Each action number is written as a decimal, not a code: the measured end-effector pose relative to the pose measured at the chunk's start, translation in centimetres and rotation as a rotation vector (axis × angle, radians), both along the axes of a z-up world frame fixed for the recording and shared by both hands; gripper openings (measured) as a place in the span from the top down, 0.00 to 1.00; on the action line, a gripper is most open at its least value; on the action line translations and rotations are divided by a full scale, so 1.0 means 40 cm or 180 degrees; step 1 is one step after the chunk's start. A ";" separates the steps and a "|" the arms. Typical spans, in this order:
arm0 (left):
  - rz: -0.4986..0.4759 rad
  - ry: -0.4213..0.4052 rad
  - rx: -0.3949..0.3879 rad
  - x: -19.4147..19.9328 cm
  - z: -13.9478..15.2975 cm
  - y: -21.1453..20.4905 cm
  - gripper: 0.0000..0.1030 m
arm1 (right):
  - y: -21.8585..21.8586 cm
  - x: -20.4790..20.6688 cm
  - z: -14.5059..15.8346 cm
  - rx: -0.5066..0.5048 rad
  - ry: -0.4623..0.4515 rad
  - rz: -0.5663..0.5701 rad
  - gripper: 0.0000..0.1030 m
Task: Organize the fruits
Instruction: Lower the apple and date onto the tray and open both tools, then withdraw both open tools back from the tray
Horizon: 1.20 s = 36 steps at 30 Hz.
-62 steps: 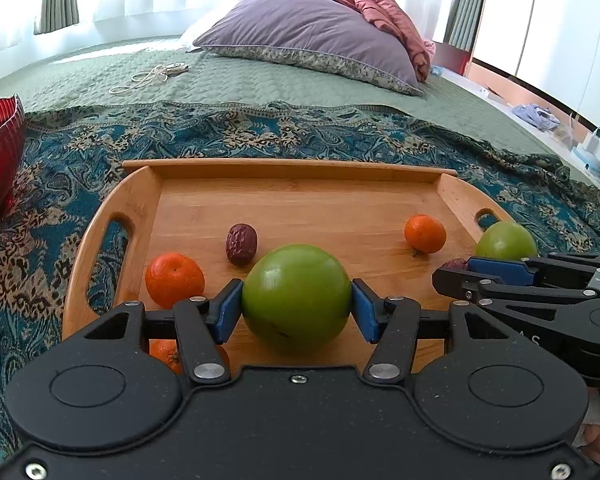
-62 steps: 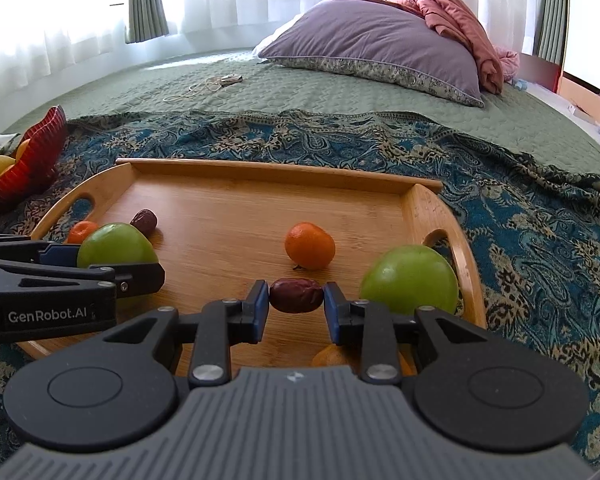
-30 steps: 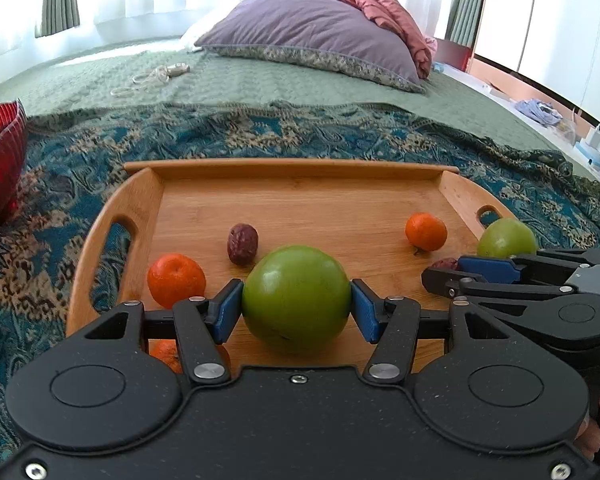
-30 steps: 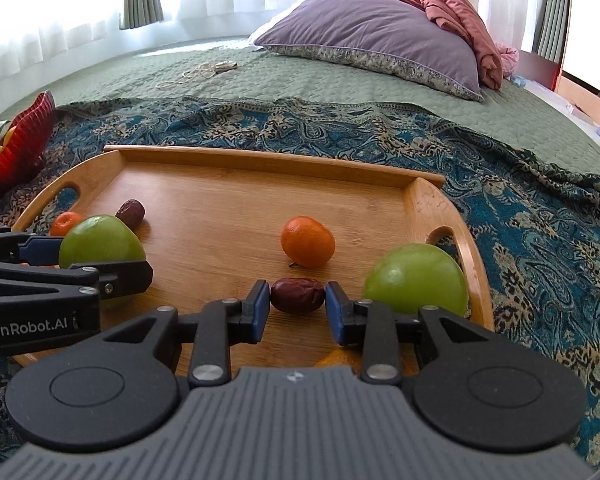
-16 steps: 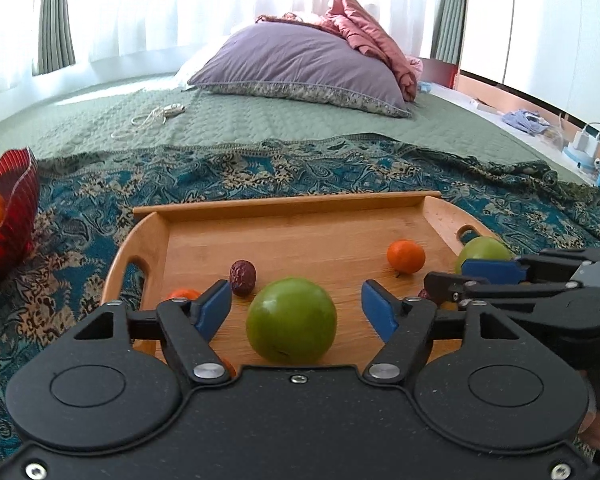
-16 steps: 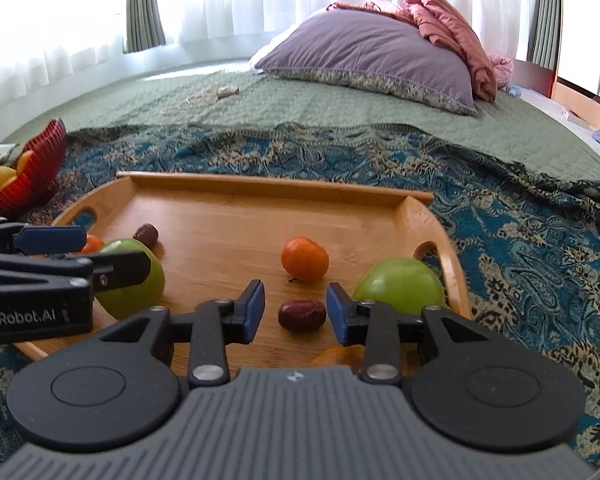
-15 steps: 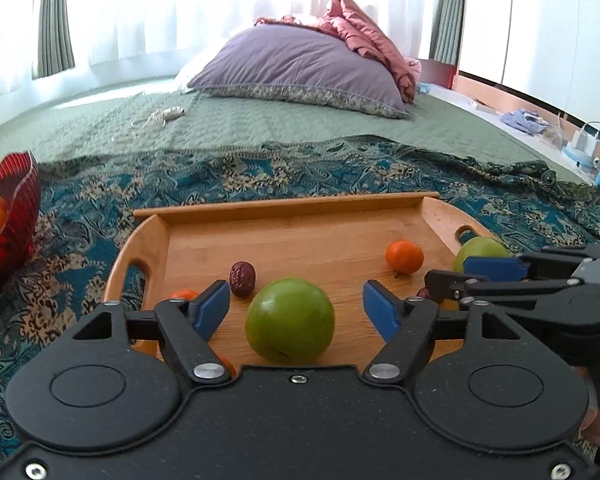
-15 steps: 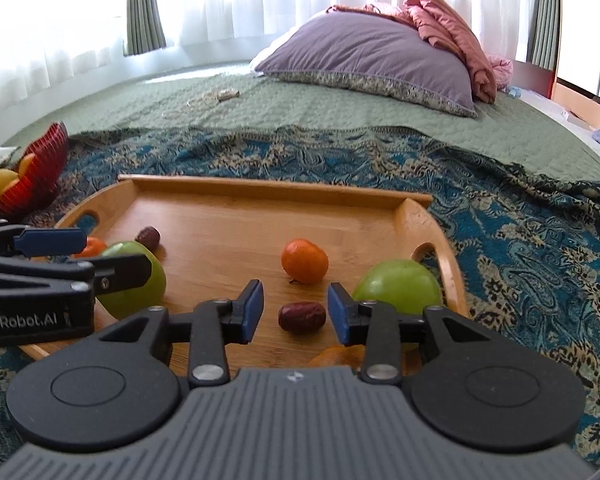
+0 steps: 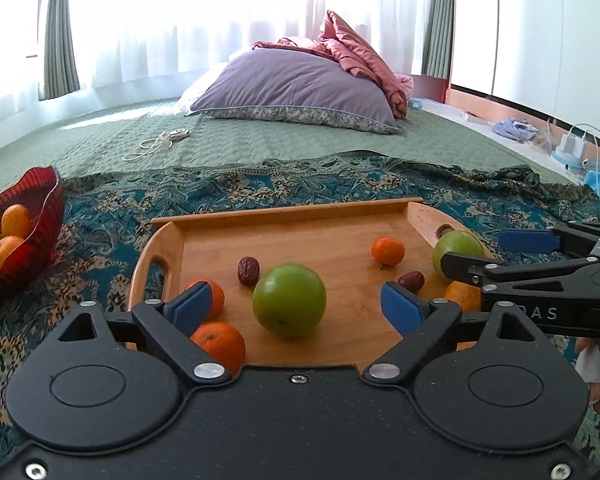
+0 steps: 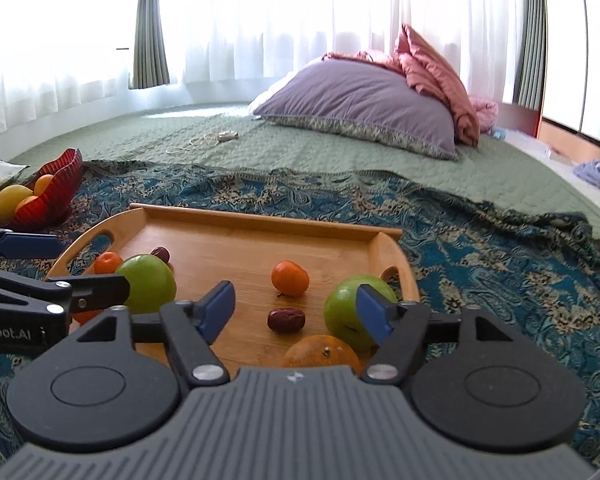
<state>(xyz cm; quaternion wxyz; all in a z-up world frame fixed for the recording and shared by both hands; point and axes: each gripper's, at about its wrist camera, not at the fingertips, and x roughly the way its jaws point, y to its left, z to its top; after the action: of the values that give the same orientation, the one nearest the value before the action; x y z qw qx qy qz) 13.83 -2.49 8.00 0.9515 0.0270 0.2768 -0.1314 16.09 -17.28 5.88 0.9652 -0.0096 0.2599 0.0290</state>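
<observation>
Where lettering can be read at all, it sits on the gripper bodies: in the right wrist view the left gripper (image 10: 96, 268) shows "Robot.AI" with the start cut off by the frame edge, and in the left wrist view the right gripper (image 9: 496, 254) shows only "DAS", its first letters lost behind the left gripper's own finger link.

Both grippers stand spread wide, holding nothing. Between the left gripper's (image 9: 296, 304) blue pads (image 9: 190, 306) sits a smooth green apple (image 9: 289, 301), clear of both pads, resting on the wooden tray (image 9: 300, 210). Between the right gripper's (image 10: 296, 308) blue pads (image 10: 218, 310) lies a small wrinkled dark red date (image 10: 286, 319), also untouched.

On the tray lie the other fruits – a second date (image 9: 248, 271) just beyond the apple, a small mandarin (image 9: 387, 251) toward the far right, a second green apple (image 10: 354, 312) by the right handle, partly covered by the right gripper's pad. Two mandarins (image 9: 220, 344) at the tray's left side are half hidden behind the left gripper's finger; another orange fruit (image 10: 322, 352) is cut off by the right gripper's body.

The tray rests on a teal patterned cloth (image 10: 480, 248) spread over a green quilted bed. To the left – off the tray – a red ribbed bowl (image 9: 46, 216) holds orange and yellow fruits. A purple pillow (image 10: 360, 96) and pink bedding lie farther back. At the lower right edge of the left wrist view a bit of the person's hand (image 9: 592, 376) shows, mostly out of frame.
</observation>
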 end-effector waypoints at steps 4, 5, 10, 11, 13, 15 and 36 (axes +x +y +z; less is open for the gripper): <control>0.0067 0.0011 -0.0067 -0.026 -0.003 0.017 0.09 | 0.004 -0.032 0.003 -0.0023 -0.0080 0.0011 0.15; 0.0082 0.0016 -0.0078 -0.032 -0.004 0.022 0.08 | 0.005 -0.038 0.003 -0.0028 -0.0090 0.0013 0.14; 0.0174 0.0019 -0.0107 -0.056 -0.012 0.040 0.06 | 0.016 -0.069 -0.002 -0.0058 -0.0134 0.0027 0.12; 0.0187 0.0023 -0.0107 -0.059 -0.015 0.042 0.06 | 0.017 -0.074 -0.004 -0.0066 -0.0143 0.0028 0.11; 0.0210 0.0018 -0.0088 -0.068 -0.022 0.046 0.05 | 0.021 -0.085 -0.008 -0.0075 -0.0155 0.0035 0.10; 0.0237 0.0007 -0.0045 -0.077 -0.030 0.047 0.04 | 0.024 -0.094 -0.012 -0.0081 -0.0162 0.0035 0.09; 0.0453 0.0231 0.0024 -0.098 -0.129 0.064 0.00 | 0.027 -0.160 -0.068 -0.0051 -0.0165 -0.0127 0.00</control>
<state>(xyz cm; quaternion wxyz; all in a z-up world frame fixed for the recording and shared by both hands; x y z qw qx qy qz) 9.90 0.07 2.83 0.9477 0.0061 0.3128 -0.0631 9.67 -16.21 3.18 0.9719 -0.0129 0.2351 0.0074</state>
